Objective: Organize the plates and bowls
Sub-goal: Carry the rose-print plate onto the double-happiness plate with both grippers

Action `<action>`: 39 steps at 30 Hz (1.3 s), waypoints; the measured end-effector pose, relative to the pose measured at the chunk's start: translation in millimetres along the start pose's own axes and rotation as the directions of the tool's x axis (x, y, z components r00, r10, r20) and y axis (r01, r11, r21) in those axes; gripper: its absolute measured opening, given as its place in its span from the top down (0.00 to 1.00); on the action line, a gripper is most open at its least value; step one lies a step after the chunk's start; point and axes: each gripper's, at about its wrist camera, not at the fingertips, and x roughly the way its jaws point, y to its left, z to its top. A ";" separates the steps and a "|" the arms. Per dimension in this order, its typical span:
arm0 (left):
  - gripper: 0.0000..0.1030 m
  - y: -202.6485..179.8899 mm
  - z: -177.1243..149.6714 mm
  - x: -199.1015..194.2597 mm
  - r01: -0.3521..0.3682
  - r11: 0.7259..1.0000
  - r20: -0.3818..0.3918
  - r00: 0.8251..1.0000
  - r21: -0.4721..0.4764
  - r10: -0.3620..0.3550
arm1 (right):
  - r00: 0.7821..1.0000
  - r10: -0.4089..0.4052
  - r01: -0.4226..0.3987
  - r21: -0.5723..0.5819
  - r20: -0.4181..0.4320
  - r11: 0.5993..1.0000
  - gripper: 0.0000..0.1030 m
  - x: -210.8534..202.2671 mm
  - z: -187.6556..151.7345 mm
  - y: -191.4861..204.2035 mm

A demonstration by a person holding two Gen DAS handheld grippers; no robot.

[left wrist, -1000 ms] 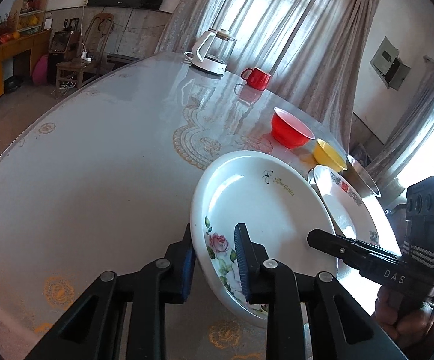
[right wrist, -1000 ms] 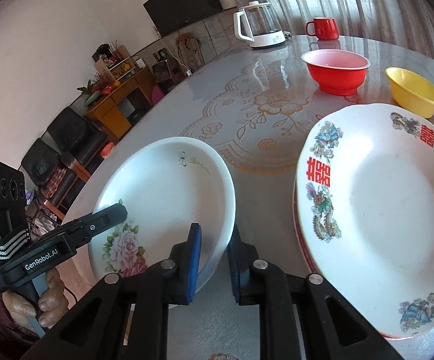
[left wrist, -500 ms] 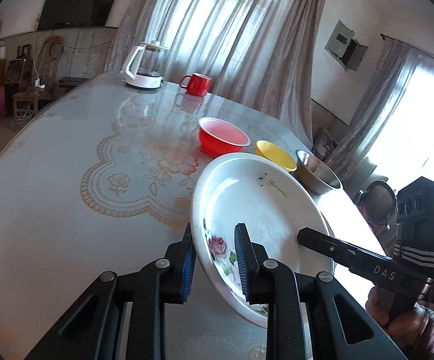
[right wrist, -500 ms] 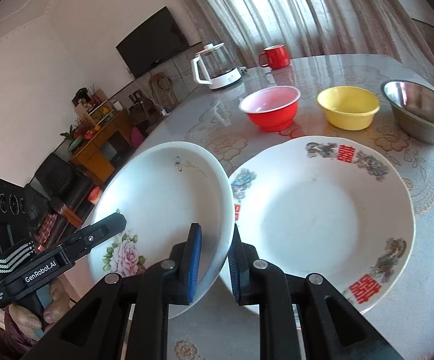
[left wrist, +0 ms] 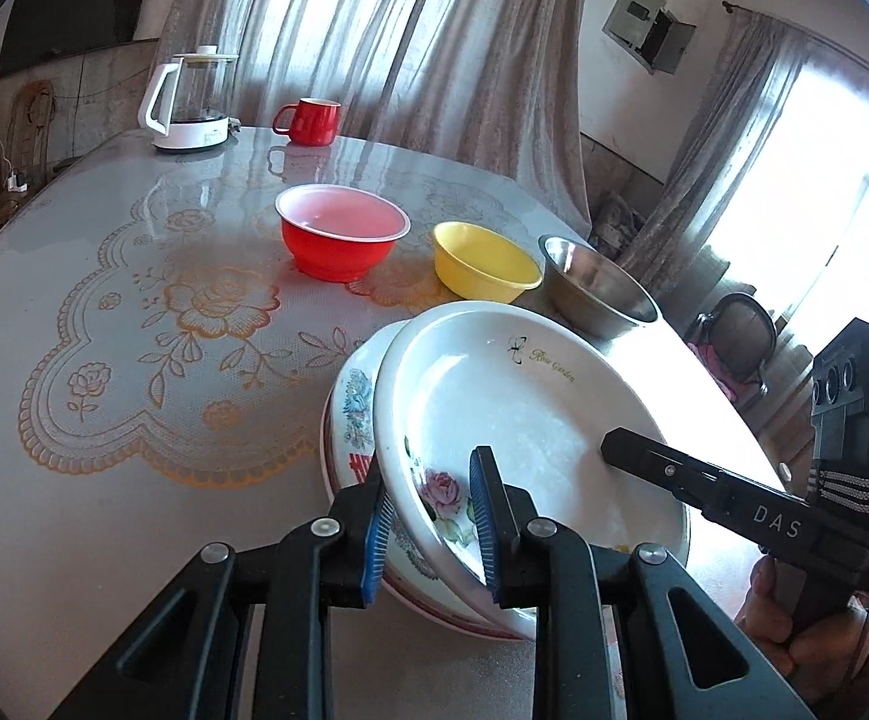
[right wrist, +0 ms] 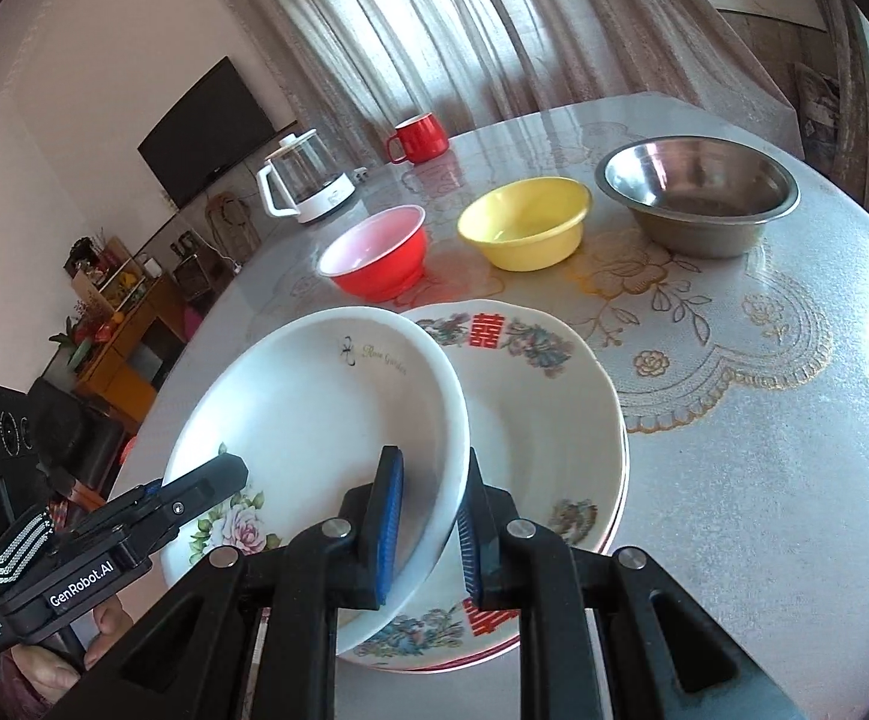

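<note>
1. My left hand-held gripper (left wrist: 428, 516) is clamped on the near rim of the rose plate (left wrist: 512, 414); my right hand-held gripper (right wrist: 428, 516) is clamped on the same plate's opposite rim.
2. The rose plate hangs tilted over the red-character plate (right wrist: 548, 432), off-centre toward the kettle (right wrist: 305, 183) side of it.
3. I judge the step to be stacking. I would slide the rose plate across until its rim lines up with the red-character plate's rim all round.
4. Level it first, then lower both hands together, or one edge may clip the lower plate.
5. Release only once it is seated.
6. The red bowl (left wrist: 341, 237), yellow bowl (left wrist: 485, 261) and steel bowl (left wrist: 596, 285) sit on the desk (left wrist: 104, 300) beyond the red-character plate; keep clear of them.
</note>
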 end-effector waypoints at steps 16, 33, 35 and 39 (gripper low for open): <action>0.76 -2.3 -0.9 25.0 -0.013 1.000 -0.047 0.999 0.011 0.013 | 0.996 -0.076 0.077 0.048 -0.037 0.996 0.84 14.8 -1.7 -22.9; 0.74 0.1 -4.9 18.1 -0.006 1.000 -0.026 1.000 -0.002 0.006 | 0.991 -0.128 0.128 0.000 -0.038 0.992 0.81 18.1 -3.1 -14.4; 0.71 -0.3 -4.8 17.9 -0.006 1.000 -0.022 1.000 -0.009 0.006 | 0.989 -0.145 0.145 -0.014 -0.028 0.989 0.80 18.6 -3.0 -12.4; 0.68 -0.7 -7.7 13.9 0.003 1.000 -0.015 1.000 -0.023 -0.003 | 0.981 -0.192 0.191 -0.051 -0.022 0.980 0.77 22.6 -2.6 -4.1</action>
